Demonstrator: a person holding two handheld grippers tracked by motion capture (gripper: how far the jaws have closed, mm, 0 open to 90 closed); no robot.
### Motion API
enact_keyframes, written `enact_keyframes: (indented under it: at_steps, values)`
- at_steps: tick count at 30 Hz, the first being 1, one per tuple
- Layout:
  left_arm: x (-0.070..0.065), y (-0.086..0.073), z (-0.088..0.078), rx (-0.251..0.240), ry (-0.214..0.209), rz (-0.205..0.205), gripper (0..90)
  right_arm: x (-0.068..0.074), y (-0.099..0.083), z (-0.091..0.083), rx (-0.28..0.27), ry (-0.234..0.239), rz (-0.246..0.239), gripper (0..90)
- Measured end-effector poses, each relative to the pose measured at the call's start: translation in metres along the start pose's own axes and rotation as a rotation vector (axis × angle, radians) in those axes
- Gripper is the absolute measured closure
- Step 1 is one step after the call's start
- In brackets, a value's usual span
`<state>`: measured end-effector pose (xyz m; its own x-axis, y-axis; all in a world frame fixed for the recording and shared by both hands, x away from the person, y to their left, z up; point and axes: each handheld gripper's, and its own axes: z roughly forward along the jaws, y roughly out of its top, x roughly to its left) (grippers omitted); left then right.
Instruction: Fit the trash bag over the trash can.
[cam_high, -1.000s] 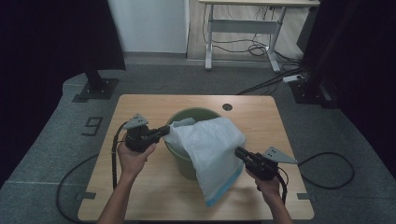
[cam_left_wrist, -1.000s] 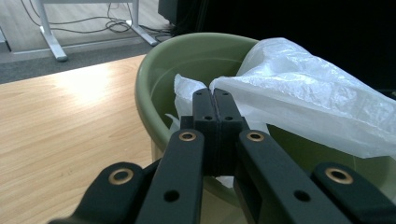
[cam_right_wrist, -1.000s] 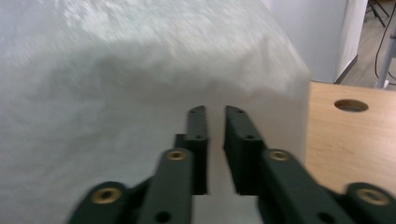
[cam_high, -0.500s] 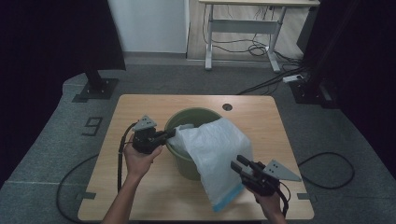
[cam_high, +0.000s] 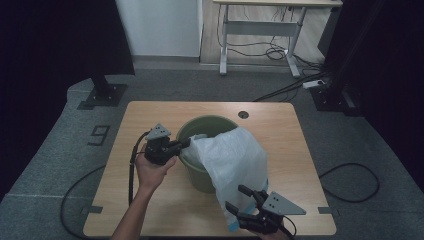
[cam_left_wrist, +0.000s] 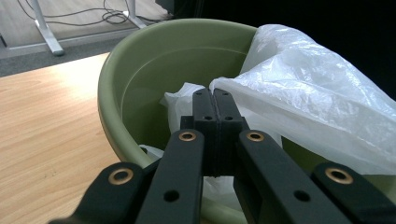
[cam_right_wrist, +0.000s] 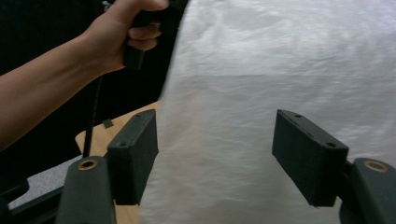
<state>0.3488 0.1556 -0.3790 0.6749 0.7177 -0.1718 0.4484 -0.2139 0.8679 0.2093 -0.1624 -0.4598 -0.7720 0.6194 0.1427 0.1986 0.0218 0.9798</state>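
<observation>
A white plastic bag (cam_high: 232, 160) is lying draped over the right-hand rim of a green bucket (cam_high: 200, 131) at the middle of the desk (cam_high: 150, 112) in the high view, its long axis running from the bucket's mouth down towards the lower right of the frame, where its bottom end is hanging past the desk's near edge.

The left gripper (cam_high: 184, 144), just left of the bucket in the high view, is pointing right across the rim. In the left gripper view its jaws are standing pressed together at the centre of the frame, pinching the bag's edge just inside the bucket.

The right gripper (cam_high: 245, 200) is sitting at the bottom right of the high view, beside the bag's lower end. Its jaws have just been opening; in the right gripper view they are standing wide apart at lower left and lower right, with the bag (cam_right_wrist: 261, 93) hanging ahead of them and beyond the gap, not pressed by either pad.

So the free lower end is lying nearest the right gripper, up and slightly left of its jaws in the high view, and any fresh hold there is likely falling to that hand.
</observation>
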Motion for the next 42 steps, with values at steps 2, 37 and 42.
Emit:
enact_keyframes:
  at_steps: [2,37,42]
  values:
    - [-0.001,0.000,0.001,0.000,-0.001,-0.003,89.9,0.006,-0.001,0.001,0.011,-0.012,-0.019,26.0]
    - [-0.013,0.003,0.001,0.008,-0.057,0.027,89.9,-0.003,-0.012,0.039,0.093,-0.279,-0.068,48.7]
    - [-0.016,0.001,0.002,0.022,-0.075,0.040,89.9,-0.008,-0.012,0.039,0.088,-0.286,-0.075,59.8]
